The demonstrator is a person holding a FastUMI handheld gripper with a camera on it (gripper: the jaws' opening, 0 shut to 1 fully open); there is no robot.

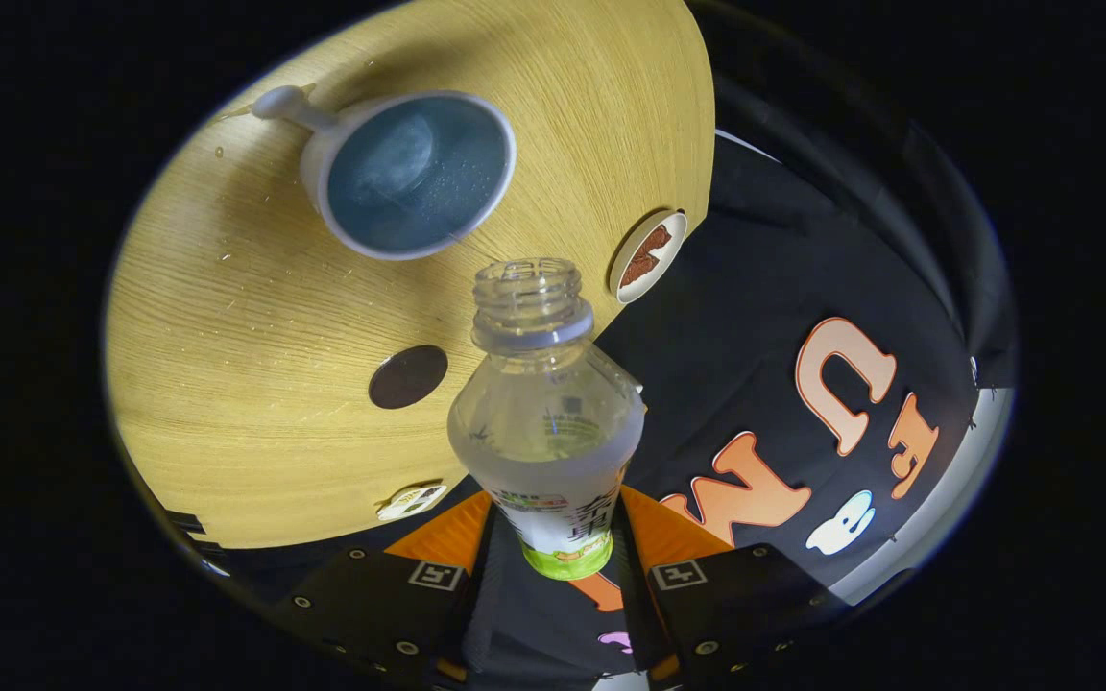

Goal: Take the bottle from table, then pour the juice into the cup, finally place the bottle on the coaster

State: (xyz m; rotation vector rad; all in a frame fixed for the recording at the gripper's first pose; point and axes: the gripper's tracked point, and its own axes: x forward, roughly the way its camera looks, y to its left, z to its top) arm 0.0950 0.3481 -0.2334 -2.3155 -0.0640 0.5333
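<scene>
My gripper (pixel 558 542) is shut on a clear plastic bottle (pixel 548 432), with both fingers pressing on its labelled lower body. The bottle has no cap, and pale liquid sits in its lower part. Its open neck (pixel 529 297) points toward a white cup (pixel 414 173) with a handle, which stands on the round wooden table (pixel 227 317) beyond the fingers. The inside of the cup looks bluish and wet. The table appears strongly tilted in the gripper view, so the bottle is held at an angle to it. A dark round coaster (pixel 408 376) lies on the table between the cup and the fingers.
A white disc with a brown pattern (pixel 647 256) lies at the table's edge beside the bottle neck. A smaller pale disc (pixel 411 500) sits at the edge near the left finger. Beyond the table's edge hangs the black booth wall (pixel 803 288).
</scene>
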